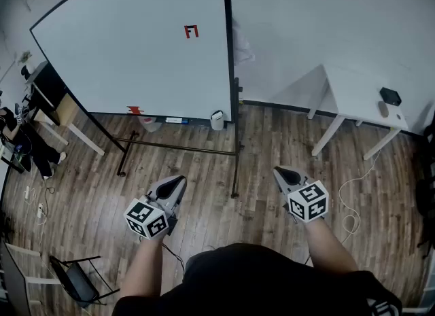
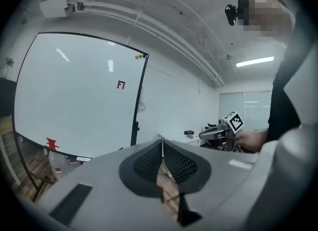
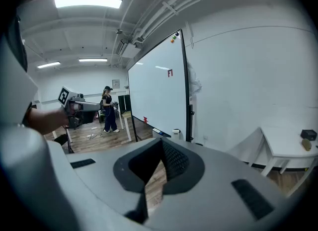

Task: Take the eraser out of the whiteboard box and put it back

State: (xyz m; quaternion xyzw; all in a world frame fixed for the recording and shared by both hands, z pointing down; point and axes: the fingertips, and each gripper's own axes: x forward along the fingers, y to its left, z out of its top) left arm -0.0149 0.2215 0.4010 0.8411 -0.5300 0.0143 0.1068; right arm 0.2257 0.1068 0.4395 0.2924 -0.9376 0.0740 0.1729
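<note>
A big whiteboard (image 1: 136, 43) stands on a black frame ahead of me. A small white box (image 1: 217, 119) hangs at the right end of its tray, and what is inside is hidden. A red item (image 1: 134, 110) rests on the tray further left. My left gripper (image 1: 179, 181) and right gripper (image 1: 278, 170) are held side by side over the wooden floor, well short of the board. Both point toward it, shut and with nothing between the jaws. The right gripper view shows the box (image 3: 176, 134) below the board's edge; the left gripper view shows the red item (image 2: 51, 143).
A white table (image 1: 367, 97) with a small black object (image 1: 390, 96) stands at the right wall. A desk (image 1: 64, 107) is left of the board, and a black chair (image 1: 75, 277) sits at lower left. A cable (image 1: 353, 219) lies on the floor. Another person (image 3: 108, 108) stands far back.
</note>
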